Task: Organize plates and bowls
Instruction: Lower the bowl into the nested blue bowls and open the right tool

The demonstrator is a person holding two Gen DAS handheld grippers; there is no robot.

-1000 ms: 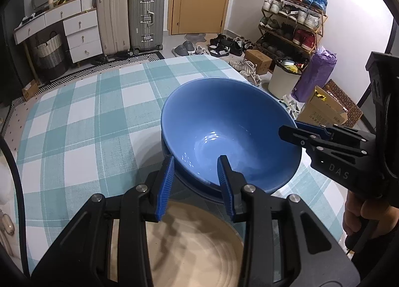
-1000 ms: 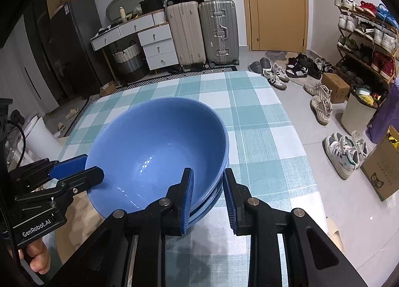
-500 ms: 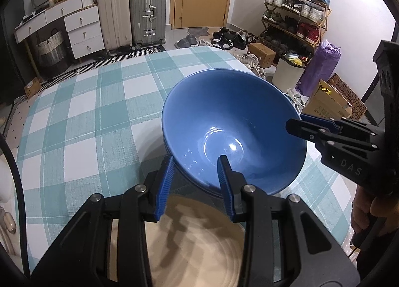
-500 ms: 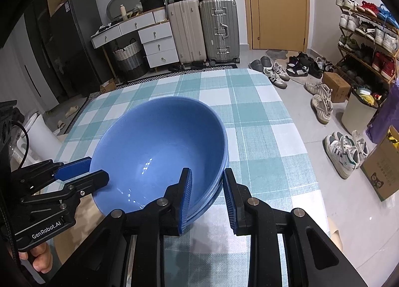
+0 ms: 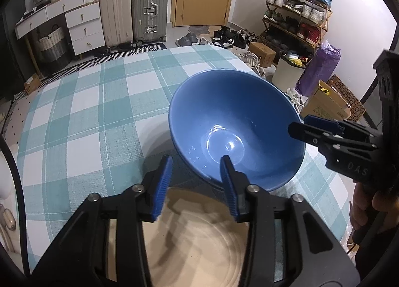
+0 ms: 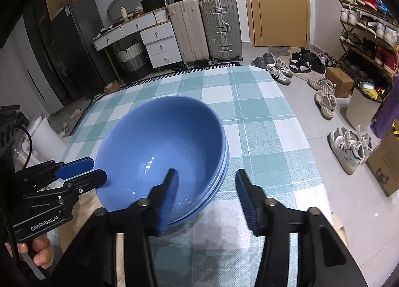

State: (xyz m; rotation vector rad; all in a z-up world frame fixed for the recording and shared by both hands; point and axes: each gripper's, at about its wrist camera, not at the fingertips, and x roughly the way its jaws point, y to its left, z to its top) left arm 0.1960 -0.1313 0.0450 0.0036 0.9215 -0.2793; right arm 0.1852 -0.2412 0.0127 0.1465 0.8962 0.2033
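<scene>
We see both tools, left tool (image 5: 195, 182) and right tool (image 6: 207, 193), just spreading off the blue bowls' (image 6: 159, 147) rim, gripping nothing.

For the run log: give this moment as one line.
left gripper: jaws just opened, off rim | right gripper: jaws just opened, astride rim | blue bowls: stacked on table

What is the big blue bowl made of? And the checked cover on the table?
The blue bowl looks like glazed ceramic, though hard plastic is possible: it is smooth and shiny, with bright light spots inside. The checked cover looks like woven cloth: matte, with a fine thread texture.
</scene>
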